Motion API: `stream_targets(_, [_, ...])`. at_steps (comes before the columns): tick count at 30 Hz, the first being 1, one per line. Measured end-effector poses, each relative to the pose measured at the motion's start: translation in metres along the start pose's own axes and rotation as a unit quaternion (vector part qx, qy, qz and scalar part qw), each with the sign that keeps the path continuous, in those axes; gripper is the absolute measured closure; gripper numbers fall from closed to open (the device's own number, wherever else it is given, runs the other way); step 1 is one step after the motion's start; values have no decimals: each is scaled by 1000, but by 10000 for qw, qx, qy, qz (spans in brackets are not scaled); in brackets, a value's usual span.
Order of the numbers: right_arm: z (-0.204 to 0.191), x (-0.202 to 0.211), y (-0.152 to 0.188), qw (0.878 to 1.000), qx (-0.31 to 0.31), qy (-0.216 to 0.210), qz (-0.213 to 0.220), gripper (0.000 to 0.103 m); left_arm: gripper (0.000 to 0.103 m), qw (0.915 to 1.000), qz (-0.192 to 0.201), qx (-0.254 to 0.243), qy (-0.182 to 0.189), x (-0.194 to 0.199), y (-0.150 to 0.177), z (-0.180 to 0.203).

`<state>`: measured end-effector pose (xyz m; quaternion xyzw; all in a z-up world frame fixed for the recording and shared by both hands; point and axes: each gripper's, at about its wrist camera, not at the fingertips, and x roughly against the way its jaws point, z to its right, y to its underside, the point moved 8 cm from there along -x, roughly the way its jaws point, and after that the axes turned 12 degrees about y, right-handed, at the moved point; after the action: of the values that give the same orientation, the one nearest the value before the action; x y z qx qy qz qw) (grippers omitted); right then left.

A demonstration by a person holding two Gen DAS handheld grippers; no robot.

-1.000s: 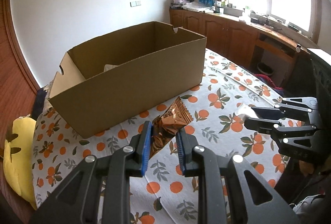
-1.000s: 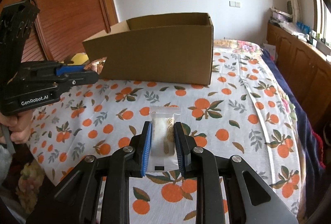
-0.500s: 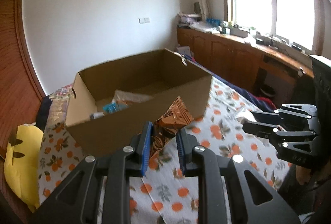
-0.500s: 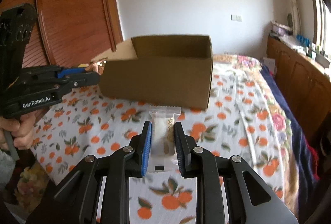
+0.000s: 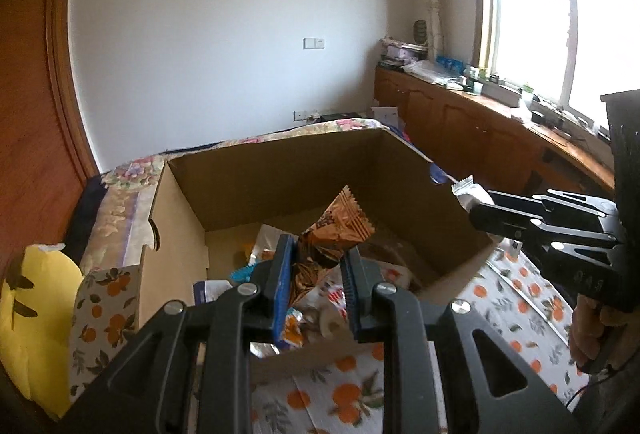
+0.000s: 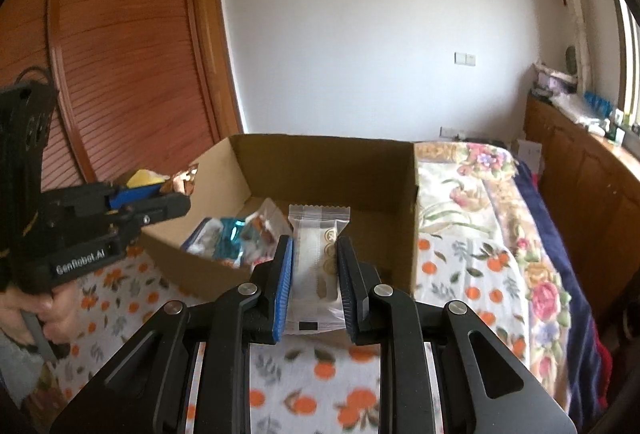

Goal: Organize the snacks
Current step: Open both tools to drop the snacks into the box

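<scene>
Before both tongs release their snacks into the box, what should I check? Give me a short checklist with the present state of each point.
1. Left tongs shut on the brown snack packet: ok.
2. Right tongs shut on the clear biscuit packet: ok.
3. Brown packet above the open cardboard box: ok.
4. Clear packet past the box's near wall: cannot tell.
5. Free floor space in the box: ok.
</scene>
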<state>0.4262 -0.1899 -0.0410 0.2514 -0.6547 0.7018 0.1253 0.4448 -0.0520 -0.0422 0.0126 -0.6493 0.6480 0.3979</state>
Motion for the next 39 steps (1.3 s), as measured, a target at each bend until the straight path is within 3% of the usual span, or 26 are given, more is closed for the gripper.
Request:
stream_targets(5, [-2,-34,-8,9998,-109,-118,-126,83,81,9998,-97,175,-66,-21,2,-19])
stream_targets(9, [-2,-53,-6,9995,-168,-134,-246,80,73,9997,-173,171,-95,-28,9,-24])
stream_targets(16, [-8,-53,-2,9996,-79,-110,-256,73,67,9994,-196,160,-234,-25,14,-17])
stream_targets(28, [-19,8,-3,10000,99,14,3,73,66,9991,53,-82,-424,27,8,20])
stream_targets(39, [-18,68,16,9996,122,230,123,70,64,9969,192,-248,-728,77,30,47])
